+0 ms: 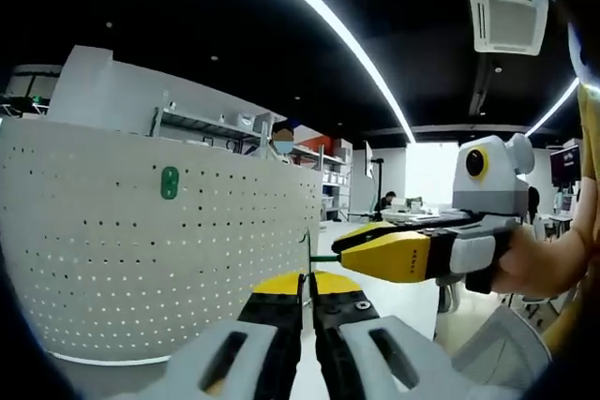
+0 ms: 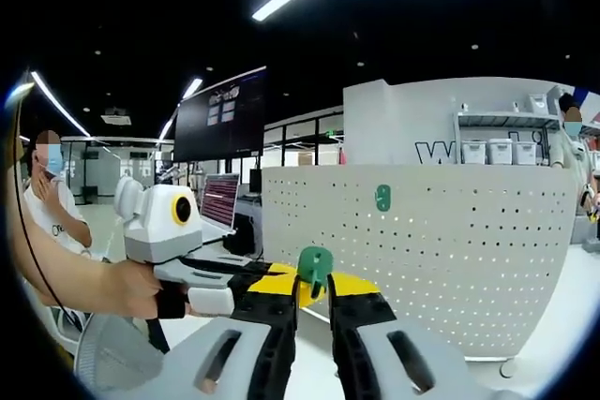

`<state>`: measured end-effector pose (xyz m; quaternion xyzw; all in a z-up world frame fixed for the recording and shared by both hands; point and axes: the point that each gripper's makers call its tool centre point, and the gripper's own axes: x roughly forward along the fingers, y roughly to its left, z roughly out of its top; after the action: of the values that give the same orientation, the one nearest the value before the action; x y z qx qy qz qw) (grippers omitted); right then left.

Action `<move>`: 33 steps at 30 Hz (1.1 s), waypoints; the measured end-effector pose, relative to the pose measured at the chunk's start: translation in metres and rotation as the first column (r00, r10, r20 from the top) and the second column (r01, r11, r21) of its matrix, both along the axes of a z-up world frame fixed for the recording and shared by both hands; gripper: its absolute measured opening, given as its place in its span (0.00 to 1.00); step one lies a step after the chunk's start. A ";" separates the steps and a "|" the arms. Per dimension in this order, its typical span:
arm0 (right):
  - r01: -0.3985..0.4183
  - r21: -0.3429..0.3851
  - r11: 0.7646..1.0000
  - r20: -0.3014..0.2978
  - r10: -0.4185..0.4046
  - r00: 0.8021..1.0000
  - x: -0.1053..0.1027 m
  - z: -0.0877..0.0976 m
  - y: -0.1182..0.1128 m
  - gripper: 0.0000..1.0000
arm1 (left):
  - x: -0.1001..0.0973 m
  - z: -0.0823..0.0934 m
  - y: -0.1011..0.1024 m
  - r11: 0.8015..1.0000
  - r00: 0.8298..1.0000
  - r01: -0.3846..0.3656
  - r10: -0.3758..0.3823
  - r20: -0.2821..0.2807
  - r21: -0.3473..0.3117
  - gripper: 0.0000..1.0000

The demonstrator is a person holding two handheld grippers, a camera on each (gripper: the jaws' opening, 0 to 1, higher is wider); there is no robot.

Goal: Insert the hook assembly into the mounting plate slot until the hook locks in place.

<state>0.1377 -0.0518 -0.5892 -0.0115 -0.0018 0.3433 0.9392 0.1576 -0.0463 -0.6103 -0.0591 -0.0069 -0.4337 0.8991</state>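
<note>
Both hand-held grippers raised in front of a white pegboard (image 2: 450, 241). Right hand-held gripper (image 2: 314, 292) closed on a green hook (image 2: 315, 267), pinched between yellow-and-black jaws; rounded green plastic body standing up just above the jaw tips in the right gripper view. Seen from the left gripper view as the yellow-tipped right tool (image 1: 375, 255) coming in from the right, with a thin green stem (image 1: 323, 257) poking out toward the board's edge.

Left hand-held gripper (image 1: 307, 288) with jaws pressed nearly together; whether anything thin sits between them cannot be told, though a dark sliver rises just above the tips.

Key relation: a small green plate (image 2: 382, 198) already fixed on the board, well above and a little right of the held hook in the right gripper view, farther off into the scene. Same plate (image 1: 169, 182) in the left gripper view, up and left of the jaws, well apart. Plate's long axis upright, an oval with a slot-like mark. Right gripper apparently the one to carry the hook in; hook not yet at the slot.

Board: matte white sheet, regular grid of small round holes, curved only by the lens. Hook and plate: smooth green plastic. Gripper bodies pale grey, glossy. Person seated far left in the right gripper view.
</note>
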 end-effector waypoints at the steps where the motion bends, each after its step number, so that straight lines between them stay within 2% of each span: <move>1: 0.000 -0.001 1.000 -0.001 0.000 1.000 0.000 0.000 0.000 0.09 | 0.000 0.001 0.000 1.000 1.000 0.000 0.000 0.000 -0.005 0.02; 15: 0.017 -0.004 1.000 0.028 -0.017 0.999 0.001 0.003 0.001 0.05 | -0.002 0.003 -0.002 0.999 1.000 0.007 -0.007 -0.014 -0.039 0.02; 33: 0.032 -0.009 0.999 0.037 -0.031 0.999 0.003 0.003 0.000 0.02 | -0.002 0.005 -0.004 0.998 1.000 0.016 -0.018 -0.024 -0.064 0.02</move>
<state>0.1403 -0.0521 -0.5860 -0.0225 -0.0175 0.3282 0.9442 0.1558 -0.0500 -0.6049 -0.0930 -0.0092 -0.4401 0.8931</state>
